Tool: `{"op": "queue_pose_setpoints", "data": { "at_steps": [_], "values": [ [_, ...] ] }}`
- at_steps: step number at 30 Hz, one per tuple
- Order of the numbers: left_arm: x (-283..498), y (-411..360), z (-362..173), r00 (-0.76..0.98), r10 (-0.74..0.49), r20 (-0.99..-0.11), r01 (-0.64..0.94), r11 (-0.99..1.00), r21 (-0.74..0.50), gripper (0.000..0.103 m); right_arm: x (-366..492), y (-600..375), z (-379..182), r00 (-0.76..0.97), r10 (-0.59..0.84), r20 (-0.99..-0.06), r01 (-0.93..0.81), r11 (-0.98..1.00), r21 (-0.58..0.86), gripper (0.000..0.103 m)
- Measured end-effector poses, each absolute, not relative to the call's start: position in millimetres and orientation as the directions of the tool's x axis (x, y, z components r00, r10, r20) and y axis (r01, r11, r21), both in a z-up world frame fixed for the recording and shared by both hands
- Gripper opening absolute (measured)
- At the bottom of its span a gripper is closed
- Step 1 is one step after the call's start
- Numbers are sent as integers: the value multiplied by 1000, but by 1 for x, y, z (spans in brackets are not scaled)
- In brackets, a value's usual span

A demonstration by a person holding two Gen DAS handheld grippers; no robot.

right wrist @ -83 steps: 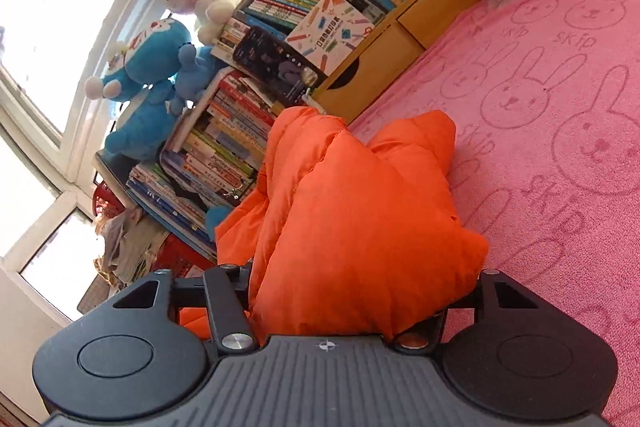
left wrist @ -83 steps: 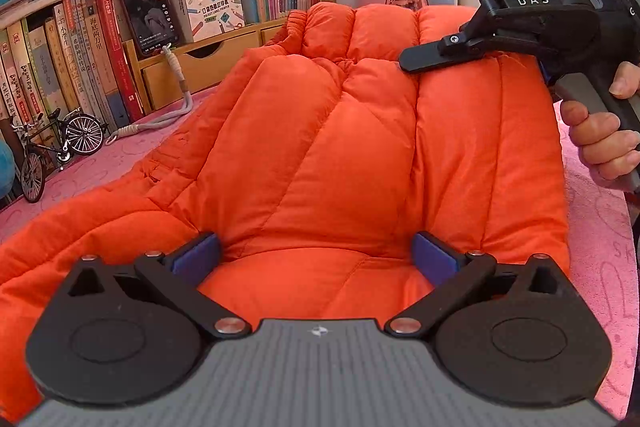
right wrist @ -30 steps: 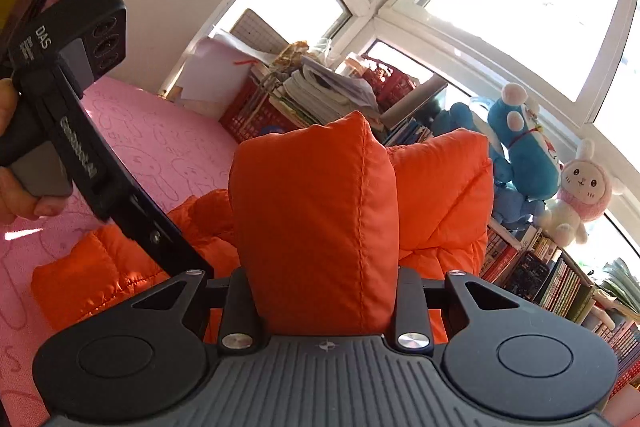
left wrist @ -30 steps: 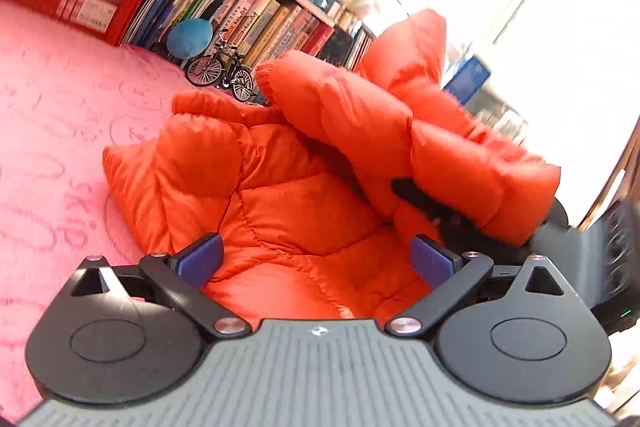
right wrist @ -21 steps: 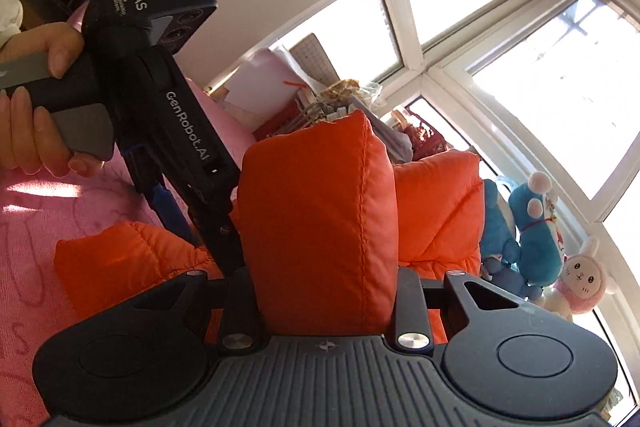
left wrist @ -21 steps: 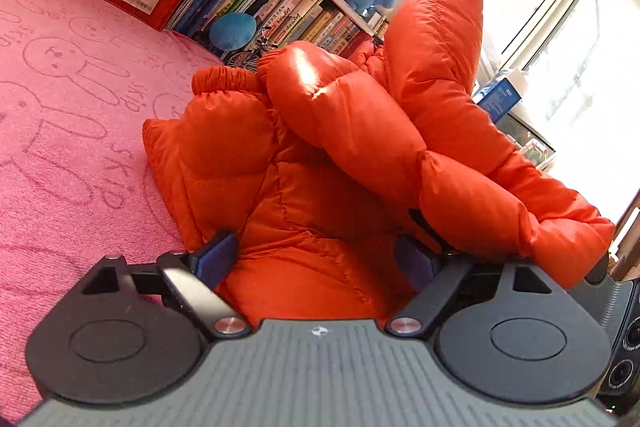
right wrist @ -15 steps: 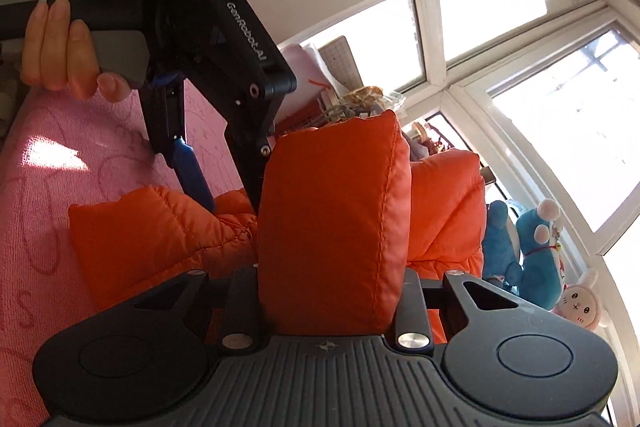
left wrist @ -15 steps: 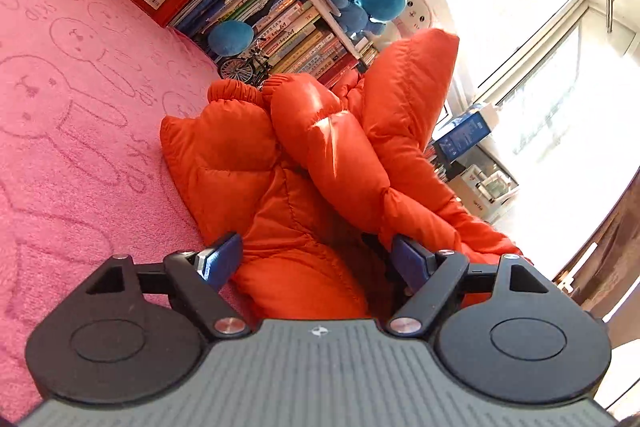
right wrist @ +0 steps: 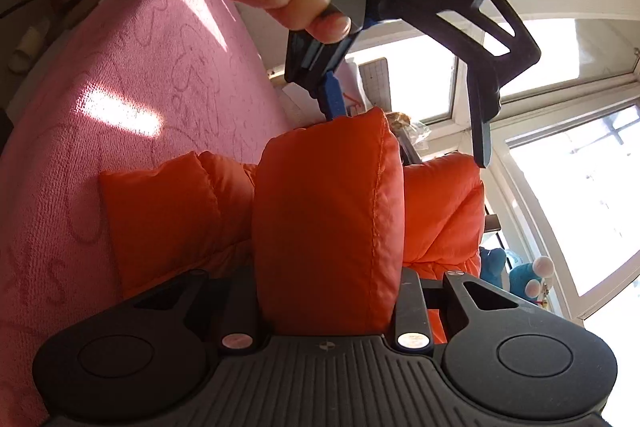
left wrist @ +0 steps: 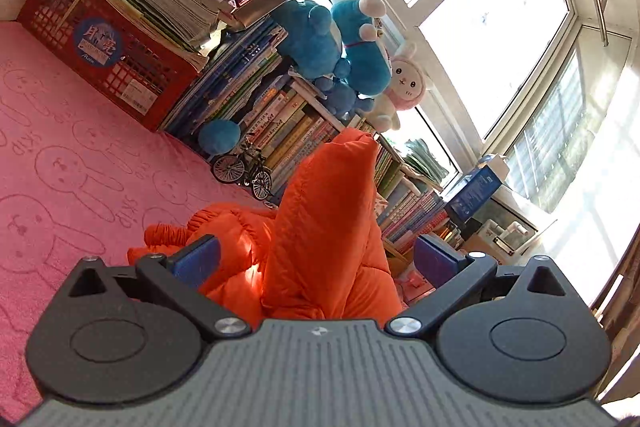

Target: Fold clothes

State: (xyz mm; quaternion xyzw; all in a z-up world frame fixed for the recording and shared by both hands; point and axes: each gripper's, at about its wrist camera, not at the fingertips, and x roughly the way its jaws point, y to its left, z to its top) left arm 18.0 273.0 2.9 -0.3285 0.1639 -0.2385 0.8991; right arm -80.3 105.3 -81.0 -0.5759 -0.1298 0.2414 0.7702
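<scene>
Orange puffer jacket [right wrist: 326, 227] is lying on the pink blanket [right wrist: 132, 75], one fold pinched by the right gripper [right wrist: 326, 311]; left gripper [left wrist: 316, 259] (spread wide) is hovering at 12 o'clock.

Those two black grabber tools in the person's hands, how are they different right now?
The right gripper has its jaws pinched shut on a fold of the orange puffer jacket; the left gripper has its jaws spread wide and grips nothing. The left shows blue pads; the right's are hidden by fabric. Both are at the same jacket.
</scene>
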Motion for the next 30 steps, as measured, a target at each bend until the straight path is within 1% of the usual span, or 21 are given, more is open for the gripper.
{"op": "queue_pose_setpoints", "data": {
  "at_steps": [3,5,6,7,8,9,10,13,14,15,16,17,18,20,21,22,23,25,26,27,30],
  "values": [
    [43,260,9,842,-499,-203,264,711,-651,102,-80,108,-83,848,525,-72,-208,204,-957,30],
    [50,256,11,850,-476,-224,234,723,-650,91,-81,110,-84,845,530,-68,-200,196,-960,30],
    [51,256,13,855,-469,-220,227,721,-655,79,-81,111,-84,844,533,-67,-200,195,-960,30],
    [51,256,14,860,-462,-215,221,719,-659,60,-81,111,-84,843,534,-65,-200,198,-960,30],
    [50,257,16,862,-464,-204,226,712,-665,46,-80,112,-84,842,536,-63,-200,201,-959,30],
    [47,257,18,862,-470,-189,236,702,-672,35,-80,112,-84,841,537,-61,-200,205,-958,30],
    [42,256,19,869,-458,-186,236,716,-657,30,-79,112,-83,840,539,-59,-203,211,-956,30],
    [24,250,26,901,-388,-196,215,790,-574,28,-81,104,-81,841,539,-50,-211,241,-947,30],
    [22,247,27,905,-366,-216,199,813,-547,29,-83,100,-80,842,538,-47,-214,252,-944,30],
    [24,243,28,906,-345,-244,178,835,-520,37,-84,96,-79,843,537,-44,-217,263,-940,30],
    [29,242,28,904,-319,-285,146,856,-497,57,-85,93,-79,843,536,-41,-219,273,-937,30],
    [36,241,28,901,-281,-330,101,877,-470,70,-86,89,-78,844,535,-38,-222,284,-933,30],
    [42,239,27,904,-230,-359,60,902,-427,77,-87,86,-77,845,534,-35,-225,295,-929,30],
    [49,234,22,905,-163,-394,20,939,-342,66,-90,78,-75,846,532,-29,-230,316,-920,30],
    [51,232,18,902,-154,-403,19,947,-320,57,-91,75,-75,847,531,-26,-233,327,-916,31],
    [50,231,14,902,-145,-406,17,953,-303,54,-92,71,-74,848,530,-23,-236,338,-911,32],
    [48,230,10,903,-135,-407,14,958,-286,53,-93,68,-73,849,528,-20,-238,348,-907,34],
    [43,231,1,909,-102,-405,6,972,-233,53,-96,60,-71,850,526,-14,-243,369,-897,46],
    [40,233,-3,908,-89,-409,-1,977,-215,53,-97,57,-71,851,525,-11,-246,380,-892,55],
    [38,236,-7,906,-77,-416,-10,979,-203,54,-98,53,-70,852,523,-8,-248,390,-887,61],
    [34,250,-16,897,-86,-433,-22,971,-237,56,-99,35,-65,872,490,4,-244,441,-863,63]
  ]
}}
